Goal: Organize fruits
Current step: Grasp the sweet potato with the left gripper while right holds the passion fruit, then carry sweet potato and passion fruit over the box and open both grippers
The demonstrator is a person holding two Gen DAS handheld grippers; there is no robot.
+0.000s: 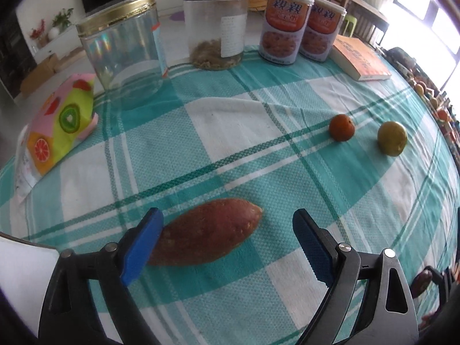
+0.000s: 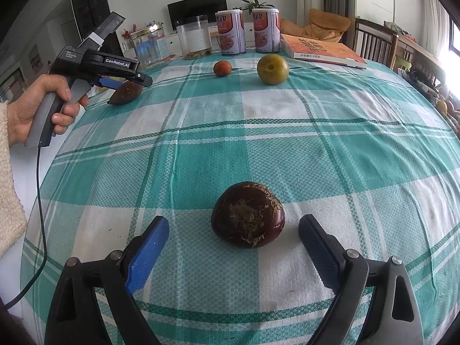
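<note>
A reddish-brown sweet potato (image 1: 205,231) lies on the checked tablecloth between the open blue fingers of my left gripper (image 1: 227,241); its left end is behind the left finger. A small orange (image 1: 341,127) and a yellow-green round fruit (image 1: 392,138) lie apart at the far right. In the right wrist view my right gripper (image 2: 233,247) is open around a dark purple round fruit (image 2: 247,214), touching neither side. The left gripper (image 2: 115,82) shows at the far left over the sweet potato (image 2: 125,93), with the orange (image 2: 222,68) and green fruit (image 2: 272,69) beyond.
At the table's far edge stand a clear jar with gold rim (image 1: 123,51), a black-lidded jar (image 1: 215,26), two printed cans (image 1: 284,26) and an orange book (image 1: 359,60). A fruit-print packet (image 1: 60,126) lies at the left. Chairs (image 2: 373,40) stand behind.
</note>
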